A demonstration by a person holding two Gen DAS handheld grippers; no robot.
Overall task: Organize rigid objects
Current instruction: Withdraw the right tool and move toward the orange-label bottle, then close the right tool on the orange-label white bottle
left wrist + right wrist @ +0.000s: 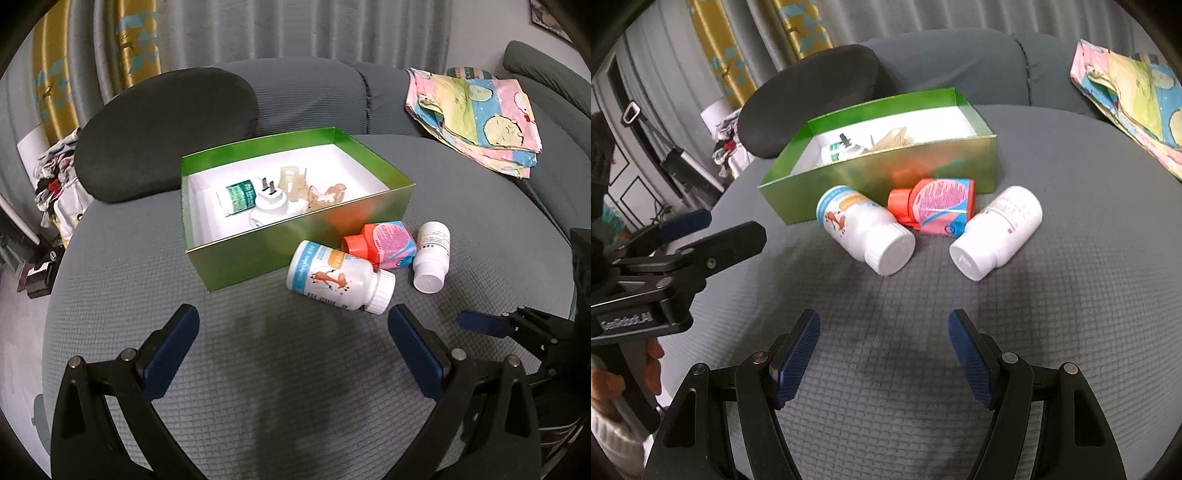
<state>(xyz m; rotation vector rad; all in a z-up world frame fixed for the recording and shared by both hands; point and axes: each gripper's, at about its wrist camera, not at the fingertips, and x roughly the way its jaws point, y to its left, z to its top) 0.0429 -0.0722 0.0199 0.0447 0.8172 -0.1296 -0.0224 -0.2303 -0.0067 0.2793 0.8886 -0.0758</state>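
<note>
- Grey waffle-textured sofa cushion [122,295] fills the scene, with grey curtains [277,33] hanging behind it.
- Nearest, the left gripper [293,332] hovers over bare fabric, its blue-padded jaws spread wide with nothing between them.
- To its right, the right gripper [882,328] hangs likewise over the cushion, jaws apart and empty; the hand [624,376] grips the other tool's handle at the left edge of that view.
- Just beyond the fingertips lie three containers on their sides: a white vitamin bottle [338,278] with a cartoon label on the left, a pink-and-blue bottle with an orange cap [384,245] in the middle, touching the first, and a plain white pill bottle [432,256] on the right.
- Behind them sits an open green box [236,266] with a white interior, the orange-capped bottle just beside its near wall.
- Inside the box rest a white plug adapter [267,203], a small green-labelled carton [236,197] and pale translucent plastic pieces [306,188].
- Farther left, a dark grey cushion [162,133] leans behind the box; far right, a pastel cartoon-print cloth [476,118] lies folded.
</note>
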